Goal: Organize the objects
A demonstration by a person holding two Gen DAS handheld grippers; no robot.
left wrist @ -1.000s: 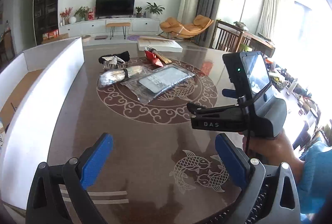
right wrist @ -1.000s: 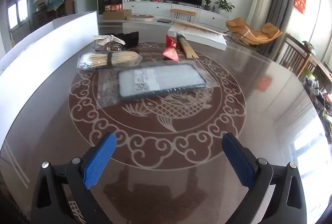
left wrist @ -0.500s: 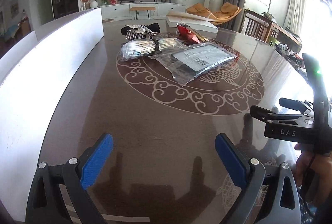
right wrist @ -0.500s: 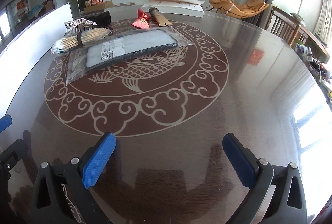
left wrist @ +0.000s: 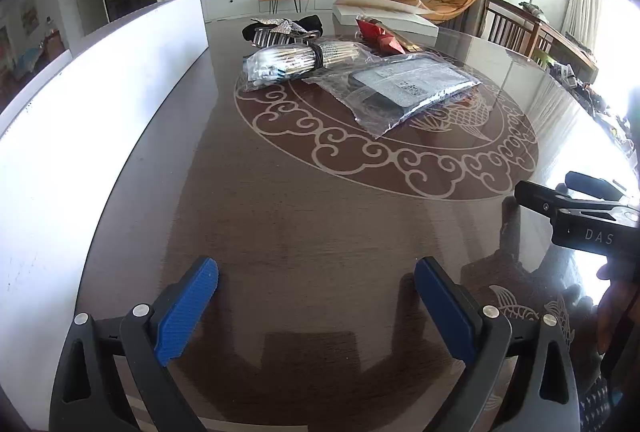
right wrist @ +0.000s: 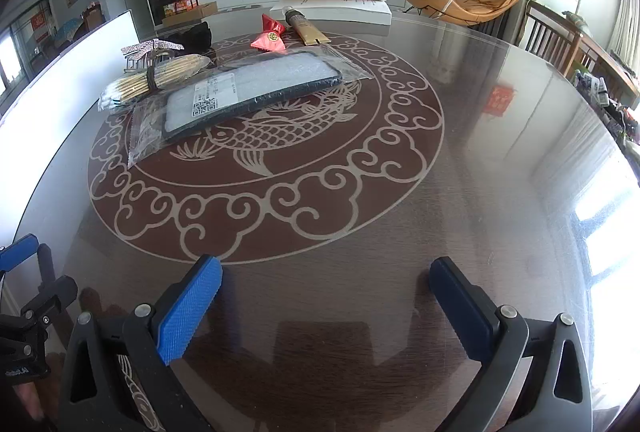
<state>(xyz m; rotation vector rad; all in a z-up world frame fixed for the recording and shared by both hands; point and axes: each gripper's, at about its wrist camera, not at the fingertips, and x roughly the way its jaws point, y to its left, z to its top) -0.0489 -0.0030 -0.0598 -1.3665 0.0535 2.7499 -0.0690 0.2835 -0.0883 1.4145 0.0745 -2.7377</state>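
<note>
Both grippers have drawn back to the frame bottom: the left gripper (left wrist: 316,296) and right gripper (right wrist: 324,294) gape wide, holding nothing. The bagged tablet (right wrist: 252,88) and stick bundle (right wrist: 156,80) sit untouched upper left, so sorting hasn't begun.

bagged dark case (right wrist: 252,88) flat, centre | stick bundle (right wrist: 156,80) touching | red packet (right wrist: 270,38) behind

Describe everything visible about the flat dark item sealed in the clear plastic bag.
The flat dark item is a thin rectangular slab with a dark rim and grey face. Its clear plastic bag carries a white printed label with a QR code. It lies flat on the table, over the fish inlay, with the bundle of sticks at its far-left edge.
</note>
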